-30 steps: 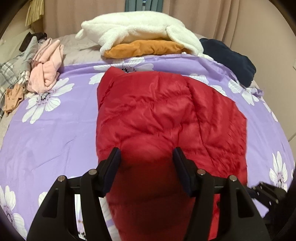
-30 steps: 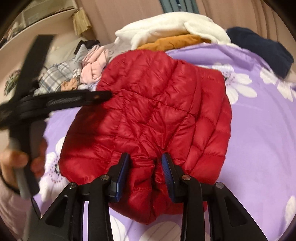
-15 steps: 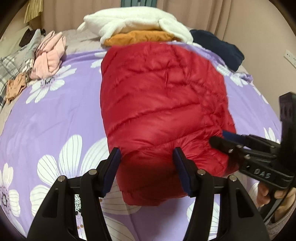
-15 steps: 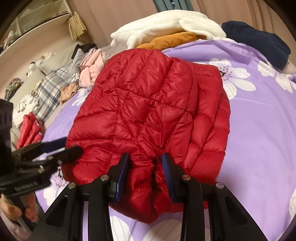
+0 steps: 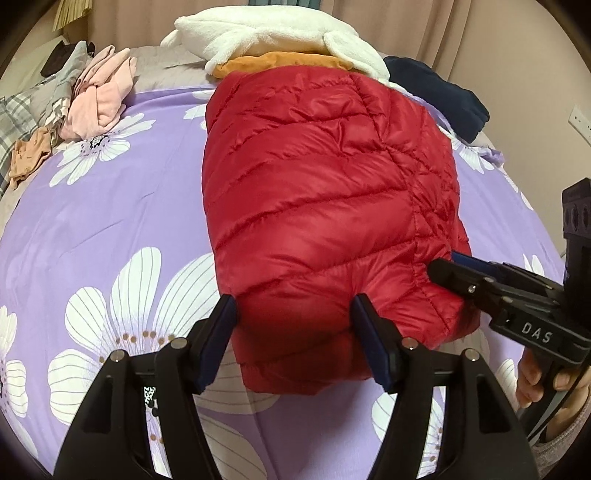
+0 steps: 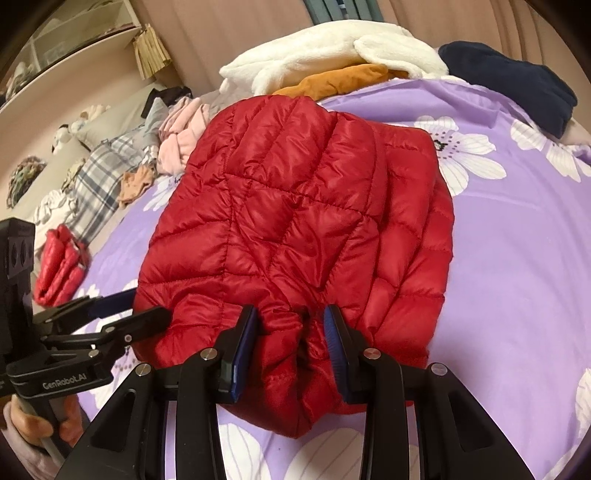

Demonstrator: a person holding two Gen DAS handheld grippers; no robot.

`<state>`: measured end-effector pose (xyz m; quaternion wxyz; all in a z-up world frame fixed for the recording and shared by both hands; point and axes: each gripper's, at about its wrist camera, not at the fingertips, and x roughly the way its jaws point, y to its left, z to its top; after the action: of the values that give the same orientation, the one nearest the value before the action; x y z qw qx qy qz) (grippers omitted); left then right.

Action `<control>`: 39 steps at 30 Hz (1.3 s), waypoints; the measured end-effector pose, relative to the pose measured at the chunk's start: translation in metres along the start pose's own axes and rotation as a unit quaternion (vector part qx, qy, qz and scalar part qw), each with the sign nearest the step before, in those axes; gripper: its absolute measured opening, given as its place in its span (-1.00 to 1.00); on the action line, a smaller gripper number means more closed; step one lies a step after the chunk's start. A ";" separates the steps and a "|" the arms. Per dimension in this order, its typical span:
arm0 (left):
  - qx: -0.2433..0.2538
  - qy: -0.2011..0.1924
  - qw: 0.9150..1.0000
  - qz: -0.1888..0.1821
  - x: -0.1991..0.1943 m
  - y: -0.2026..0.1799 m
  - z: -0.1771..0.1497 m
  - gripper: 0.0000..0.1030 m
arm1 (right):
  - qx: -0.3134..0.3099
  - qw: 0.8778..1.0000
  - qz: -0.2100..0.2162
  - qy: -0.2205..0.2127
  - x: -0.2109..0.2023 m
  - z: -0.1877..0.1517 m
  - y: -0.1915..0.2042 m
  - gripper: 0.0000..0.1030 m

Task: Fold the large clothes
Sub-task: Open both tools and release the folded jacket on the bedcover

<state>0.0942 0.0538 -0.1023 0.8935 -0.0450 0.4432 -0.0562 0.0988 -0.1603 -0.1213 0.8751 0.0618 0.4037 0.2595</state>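
A red quilted puffer jacket [image 5: 317,192] lies folded into a thick bundle on the purple flowered bedspread [image 5: 92,229]; it also shows in the right wrist view [image 6: 295,229]. My left gripper [image 5: 293,317] is open, its jaws either side of the bundle's near end. My right gripper [image 6: 290,325] is shut on bunched jacket fabric at the near edge. In the left wrist view the right gripper [image 5: 439,266] touches the jacket's right side. In the right wrist view the left gripper [image 6: 147,310] sits at the jacket's left edge.
A white fleece [image 5: 273,33] over an orange garment [image 5: 280,61] and a navy garment [image 5: 439,88] lie at the far end. Pink and plaid clothes [image 5: 99,96] lie at the far left. A small red folded garment [image 6: 61,266] lies left.
The left gripper has drawn back toward the jacket's near end, from over the jacket. The jacket now lies as a tighter bundle. The right gripper keeps its grip.
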 end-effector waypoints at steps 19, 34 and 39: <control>-0.012 0.001 1.000 0.020 -0.014 -0.005 -0.002 0.43 | 0.006 1.000 -0.006 -0.010 -0.021 -0.003 0.006 -0.23; -0.005 -0.014 0.999 0.048 -0.056 -0.013 -0.017 0.75 | 0.005 0.999 -0.038 -0.025 -0.065 -0.010 0.010 0.36; -0.005 -0.029 0.999 0.044 -0.077 -0.015 -0.019 0.99 | -0.005 0.998 -0.053 -0.032 -0.080 -0.012 0.018 0.52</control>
<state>0.0318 0.0494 -0.0514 0.9073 -0.0317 0.4191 -0.0127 0.0396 -0.1870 -0.0693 0.9004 0.0447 0.3768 0.2129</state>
